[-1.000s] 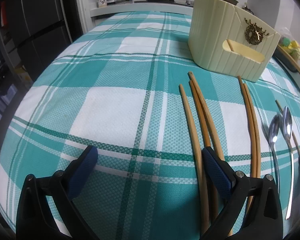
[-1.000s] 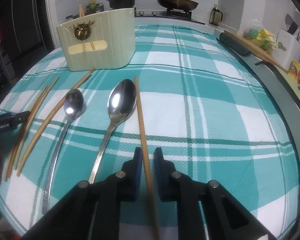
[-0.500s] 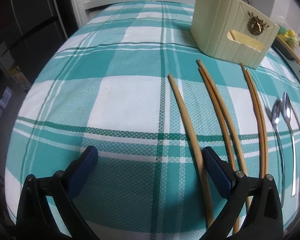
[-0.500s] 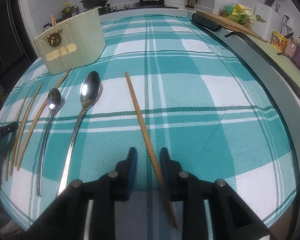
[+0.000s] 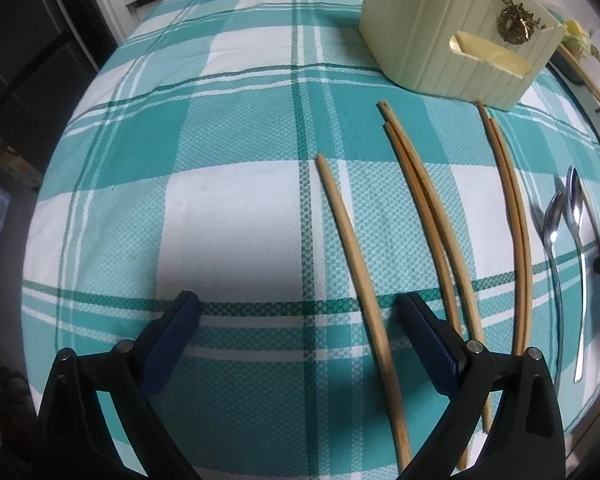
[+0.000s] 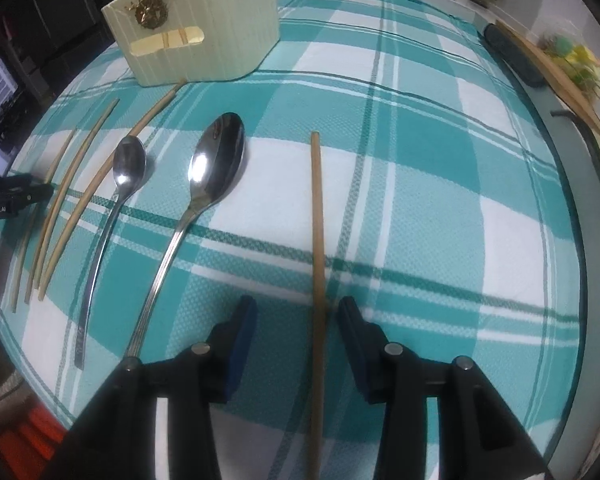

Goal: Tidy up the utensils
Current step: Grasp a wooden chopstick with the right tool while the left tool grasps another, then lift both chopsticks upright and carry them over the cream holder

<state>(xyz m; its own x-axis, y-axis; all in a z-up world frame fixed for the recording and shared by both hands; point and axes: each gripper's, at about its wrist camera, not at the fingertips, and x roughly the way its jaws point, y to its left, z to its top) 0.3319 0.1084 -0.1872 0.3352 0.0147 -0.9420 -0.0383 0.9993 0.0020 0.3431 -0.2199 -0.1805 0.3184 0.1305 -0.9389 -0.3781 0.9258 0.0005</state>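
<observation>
My left gripper (image 5: 298, 312) is open above the checked cloth, with a single wooden chopstick (image 5: 360, 280) lying between its fingers, nearer the right finger (image 5: 428, 340). Two pairs of chopsticks (image 5: 432, 220) (image 5: 514, 216) lie to its right, then two steel spoons (image 5: 572, 232). My right gripper (image 6: 296, 320) is open, and a lone chopstick (image 6: 317, 240) lies on the cloth between its fingers, close to the right one. A large spoon (image 6: 208, 184) and a small spoon (image 6: 120, 184) lie to its left. The cream utensil holder (image 5: 452, 28) (image 6: 196, 28) stands at the back.
The table has a teal and white checked cloth (image 5: 236, 208). Its right edge (image 6: 580, 184) borders a counter with a long wooden stick (image 6: 556, 80). Dark cabinets (image 5: 24, 60) stand to the left. The left gripper's body (image 6: 8, 196) shows at the left of the right wrist view.
My right gripper has opened and let go of the lone chopstick, which now lies on the cloth. My left gripper has shifted so the single chopstick lies between its open fingers.
</observation>
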